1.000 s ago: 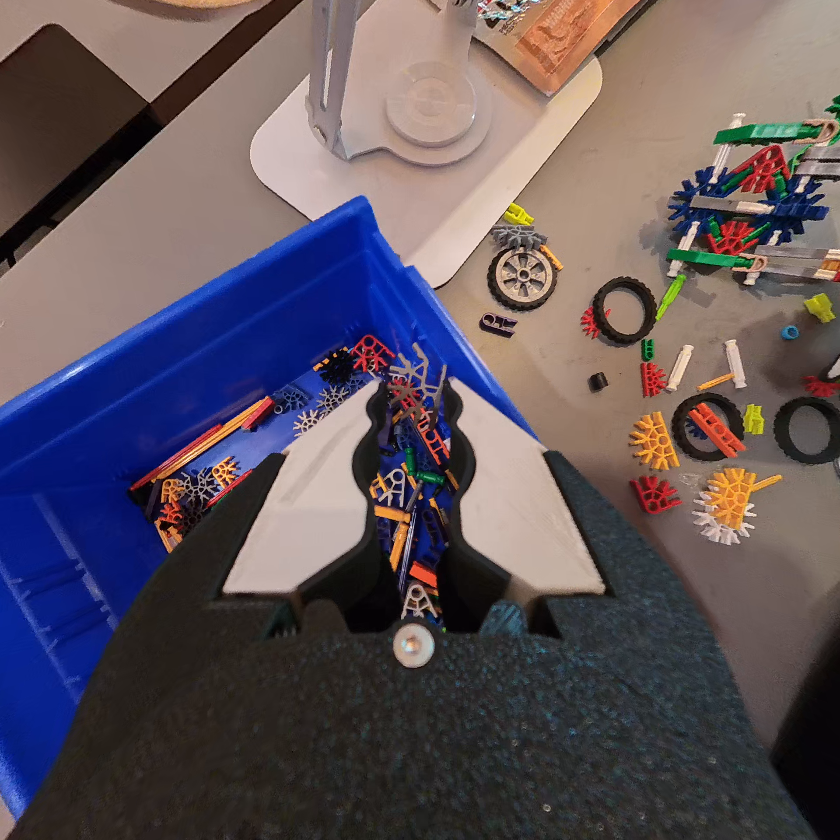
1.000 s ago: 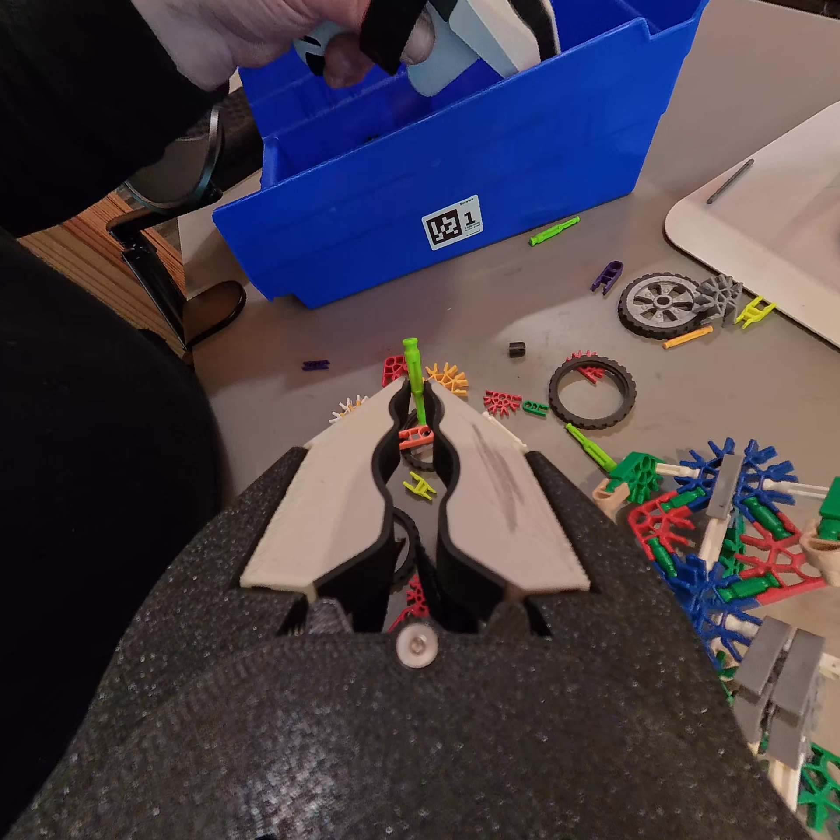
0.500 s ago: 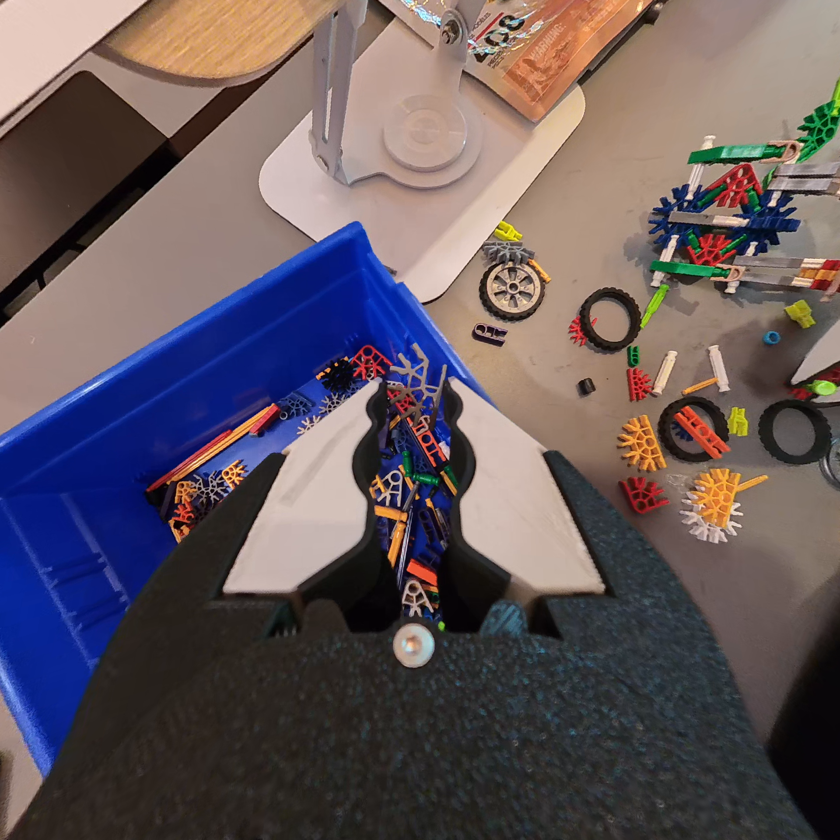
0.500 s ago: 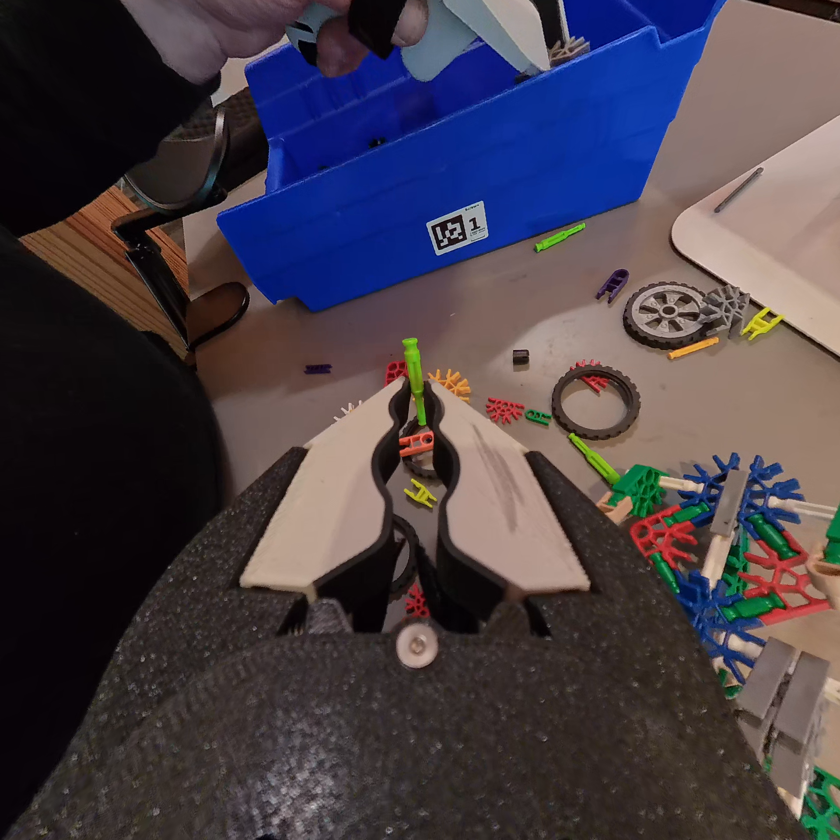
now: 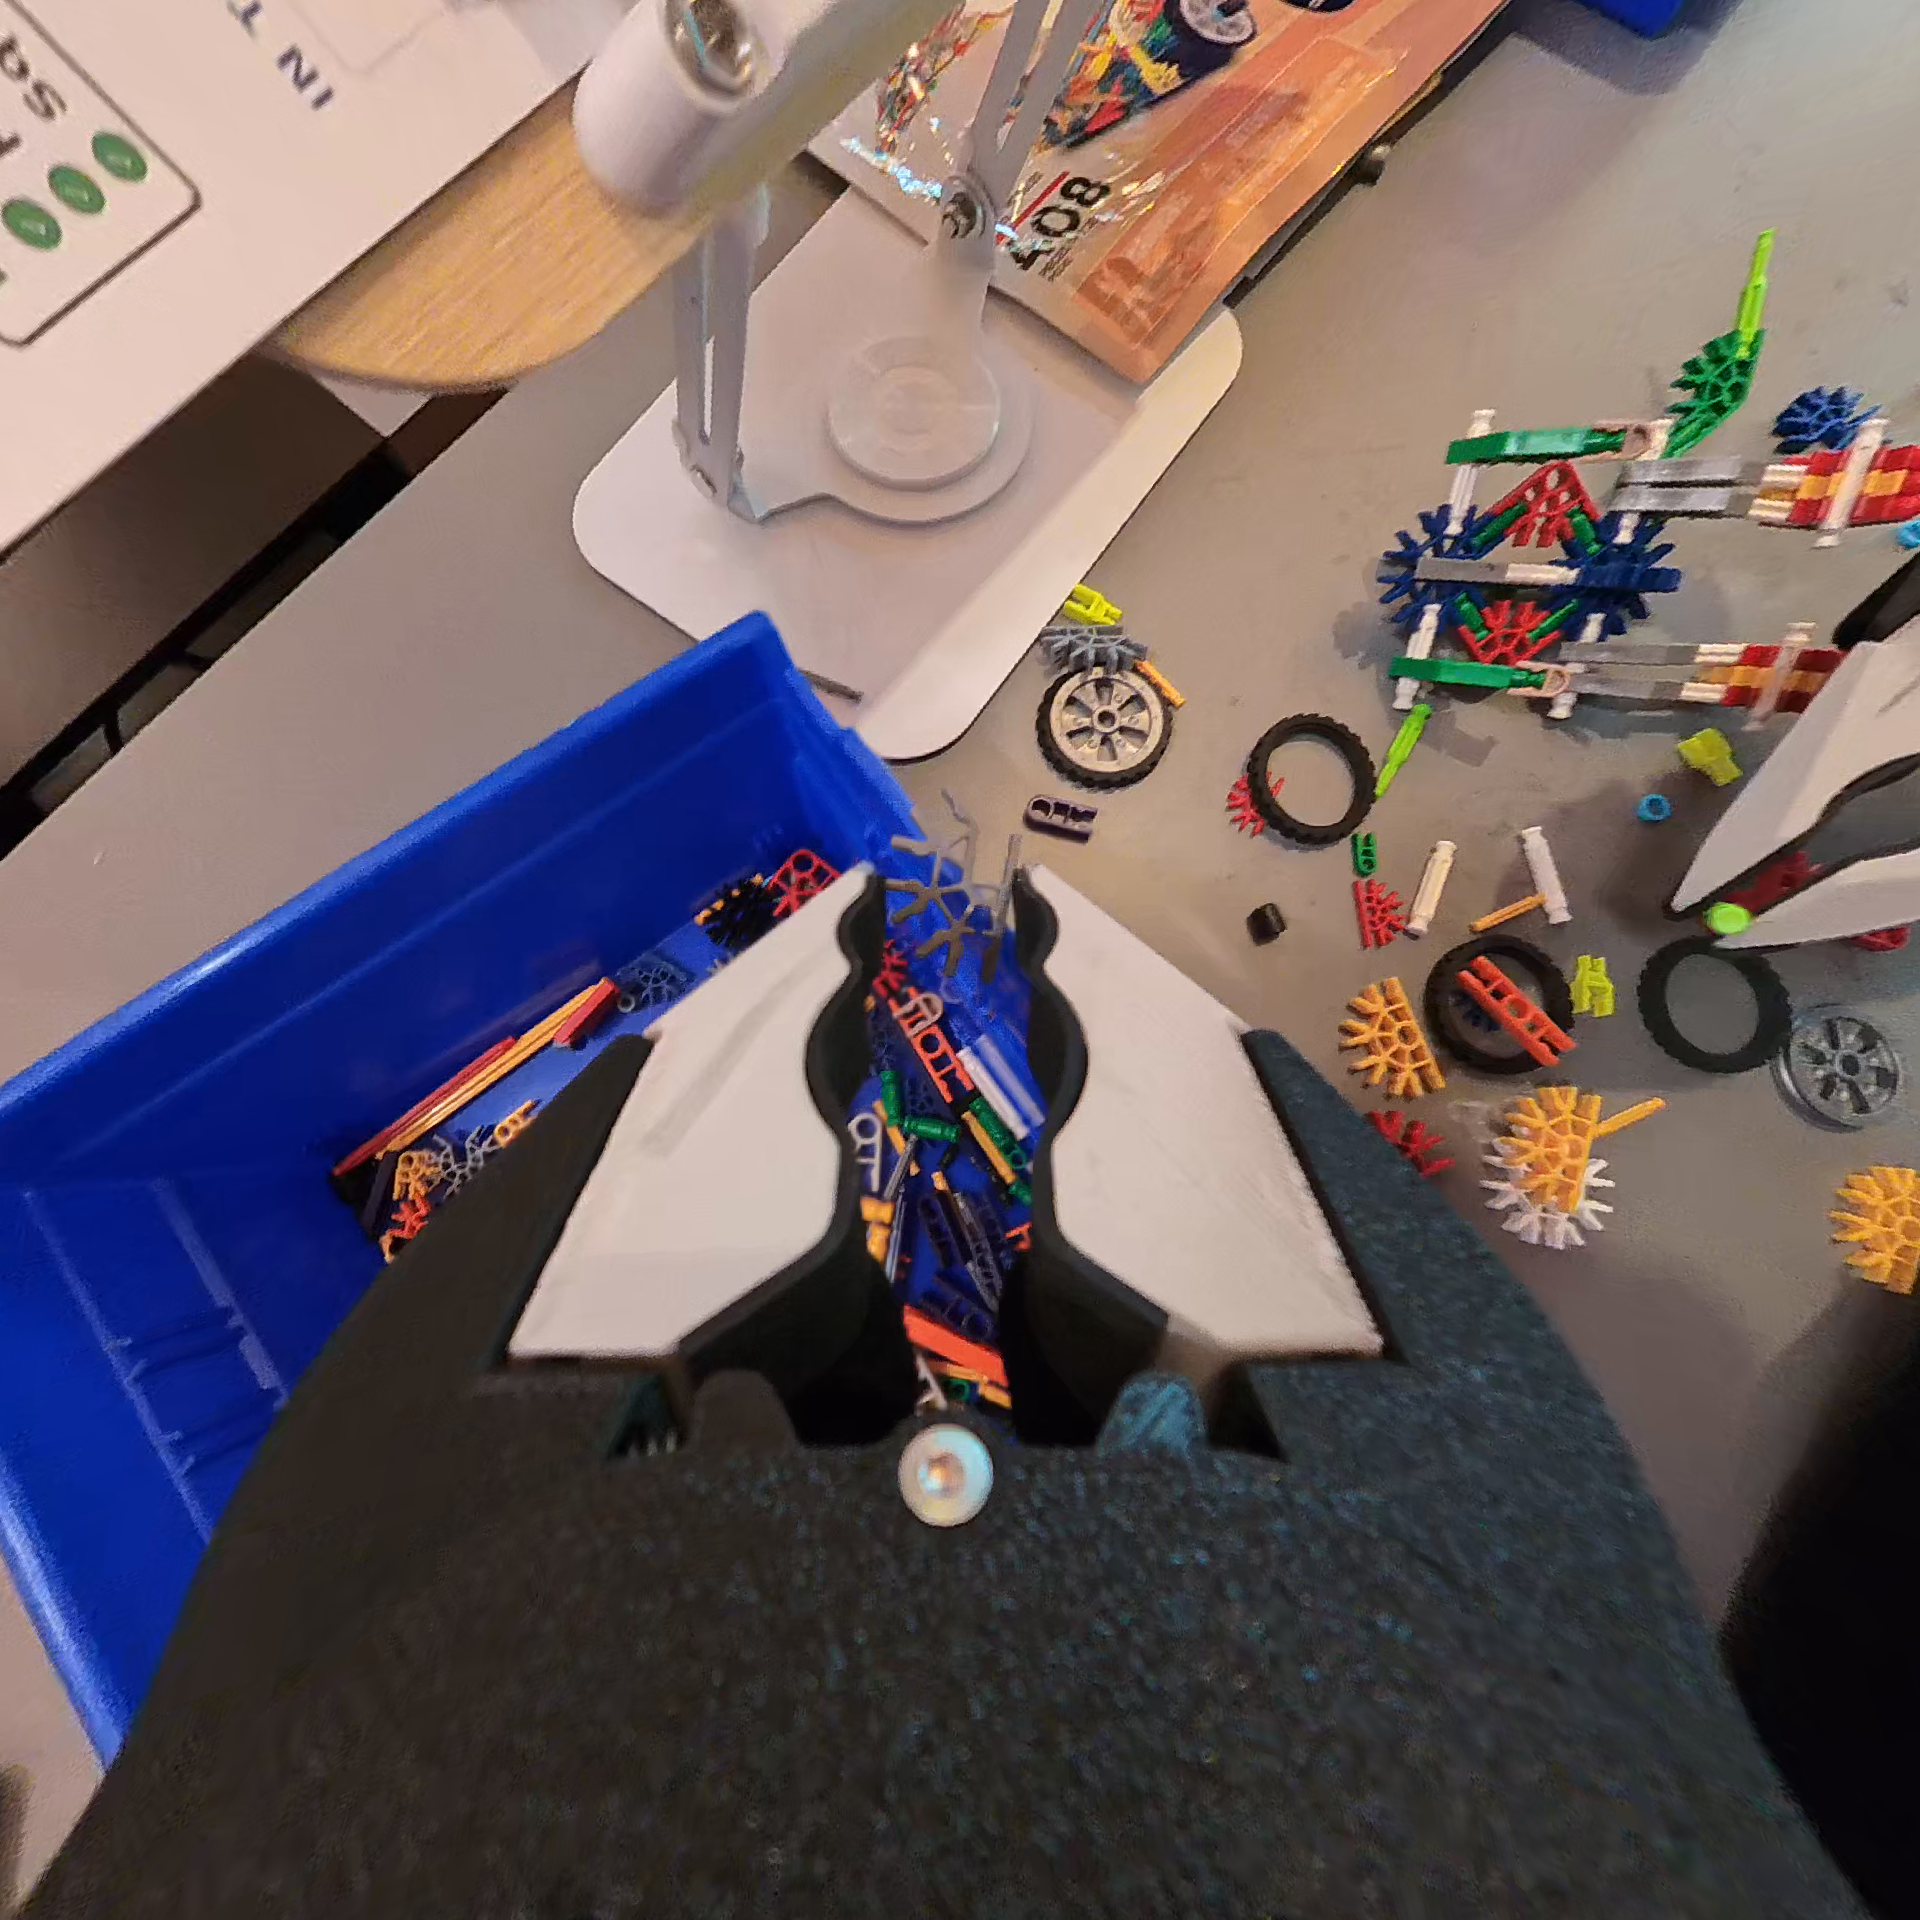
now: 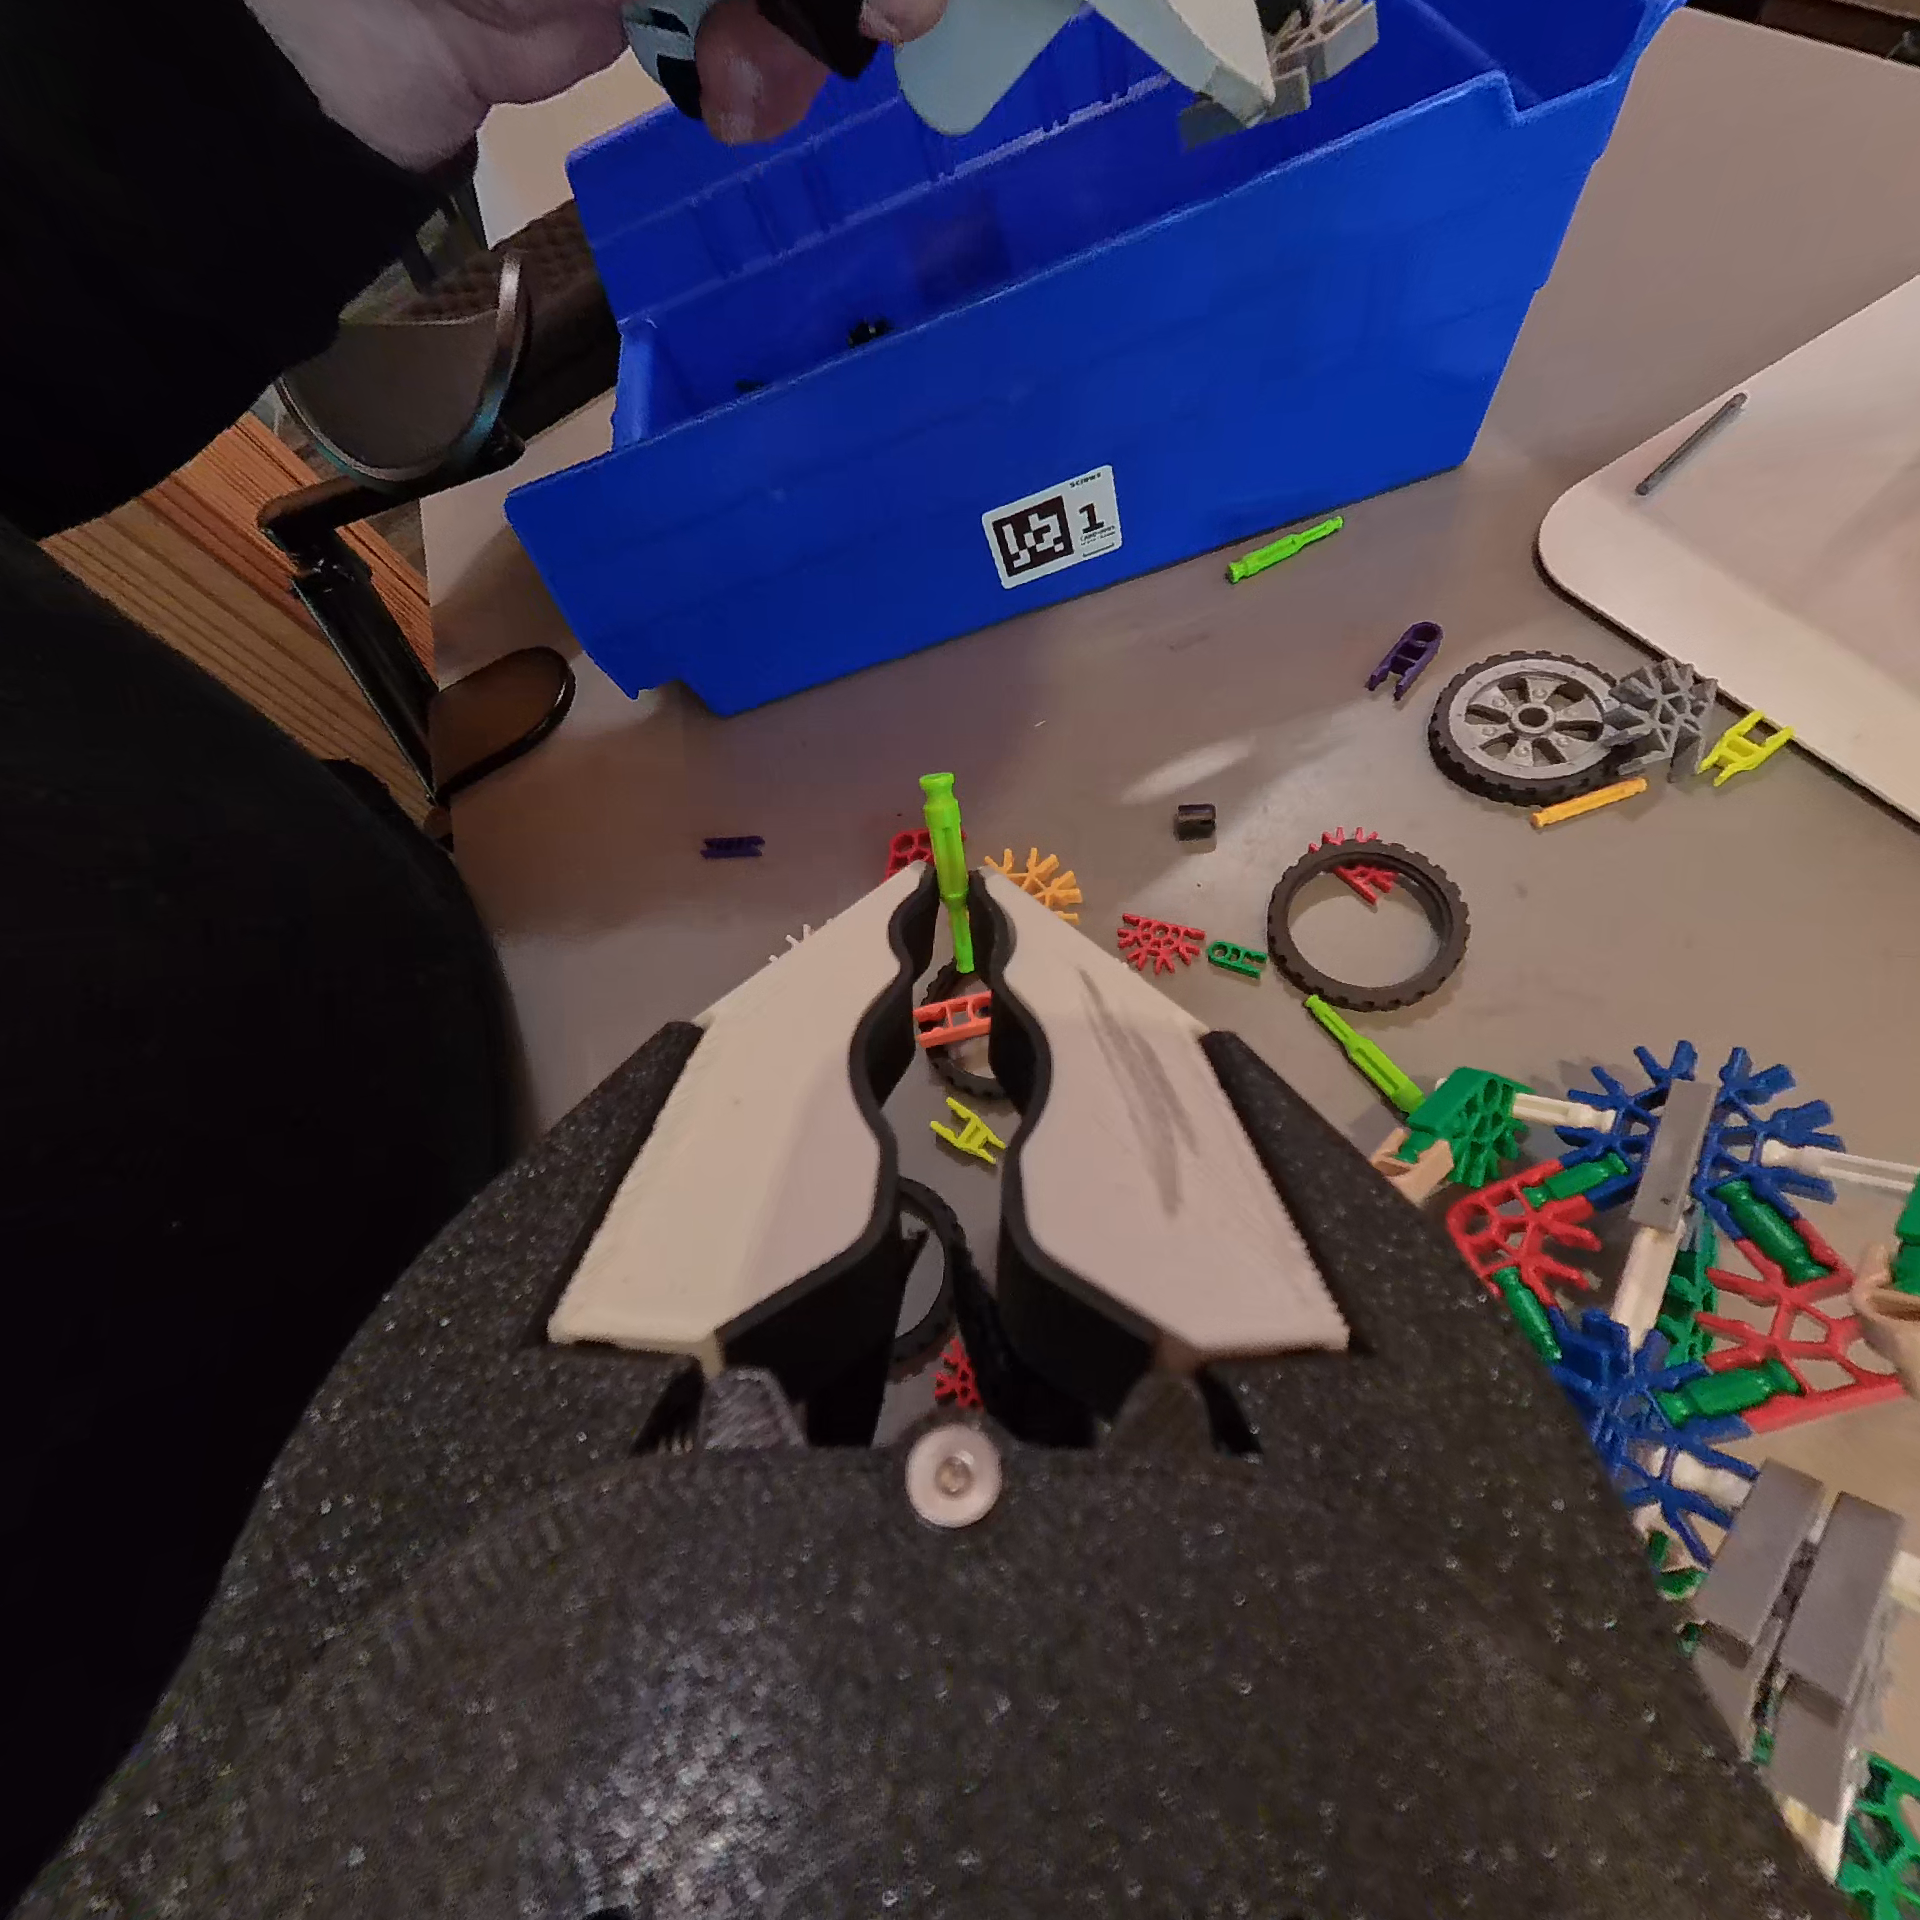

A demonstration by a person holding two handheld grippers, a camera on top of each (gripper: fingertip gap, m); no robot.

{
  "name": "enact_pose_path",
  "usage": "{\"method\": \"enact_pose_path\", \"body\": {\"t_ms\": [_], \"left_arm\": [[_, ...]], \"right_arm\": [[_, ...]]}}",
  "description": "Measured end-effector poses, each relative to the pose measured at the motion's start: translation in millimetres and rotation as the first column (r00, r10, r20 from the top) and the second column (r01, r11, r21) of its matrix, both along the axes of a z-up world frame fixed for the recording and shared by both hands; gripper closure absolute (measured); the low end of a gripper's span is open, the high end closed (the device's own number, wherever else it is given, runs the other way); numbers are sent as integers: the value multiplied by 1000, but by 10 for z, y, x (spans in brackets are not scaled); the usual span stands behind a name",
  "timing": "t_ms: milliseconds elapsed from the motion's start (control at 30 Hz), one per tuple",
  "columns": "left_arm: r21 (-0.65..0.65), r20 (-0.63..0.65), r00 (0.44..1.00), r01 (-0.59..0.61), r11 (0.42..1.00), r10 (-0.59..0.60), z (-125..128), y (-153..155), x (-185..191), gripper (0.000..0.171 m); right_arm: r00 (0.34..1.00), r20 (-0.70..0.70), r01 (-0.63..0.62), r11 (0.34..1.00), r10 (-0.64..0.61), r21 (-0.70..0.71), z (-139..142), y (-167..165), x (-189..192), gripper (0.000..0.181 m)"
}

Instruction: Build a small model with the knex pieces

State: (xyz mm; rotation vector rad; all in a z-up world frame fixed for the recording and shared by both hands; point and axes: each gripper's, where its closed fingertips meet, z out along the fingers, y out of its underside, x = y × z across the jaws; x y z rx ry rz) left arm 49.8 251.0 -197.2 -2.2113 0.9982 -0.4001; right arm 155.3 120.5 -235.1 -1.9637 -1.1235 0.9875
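Got the left gripper (image 5: 945, 891) clenched on a grey snowflake connector (image 5: 928, 883), tips only, up above the far right corner of the blue bin (image 5: 416, 935). Sits by the left edge of the table (image 5: 416, 644), that bin, with a heap of mixed rods and connectors inside.

Got the right gripper (image 6: 951, 883) pinched shut on 1 lime green rod (image 6: 938, 821), poking straight out past the tips, hanging over loose bits in the middle of the table. Below and beside it: a black tyre (image 6: 1283, 935), a grey wheel (image 6: 1527, 722), and a half-built model (image 6: 1714, 1247) off toward the right edge.

Guessing both pieces weigh next to nothing. Hard, slick plastic, so likely to twist or pop out of a loose pinch. Best grabbed mid-shaft on the rod, and across the flat faces on the connector, not by its thin spokes.
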Motion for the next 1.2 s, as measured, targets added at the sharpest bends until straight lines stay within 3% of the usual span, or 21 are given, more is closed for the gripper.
{"method": "enact_pose_path", "body": {"t_ms": [300,700,1067,1200], "left_arm": [[-5,56,994,92,996,-92,90,-199,380,149],[-53,149,965,225,973,-215,-1,-617,1154,149],[-91,316,943,143,986,-108,-97,-661,1439,149],[-40,283,956,90,995,-75,-153,-601,1397,149]], "right_arm": [[1000,-2,6,1000,-6,3,16,-29,-1,176],[1000,-4,19,1000,-19,16,50,-22,50,176],[1000,-3,27,1000,-27,9,29,-42,102,176],[1000,-3,28,1000,-28,4,17,-43,118,176]]}}
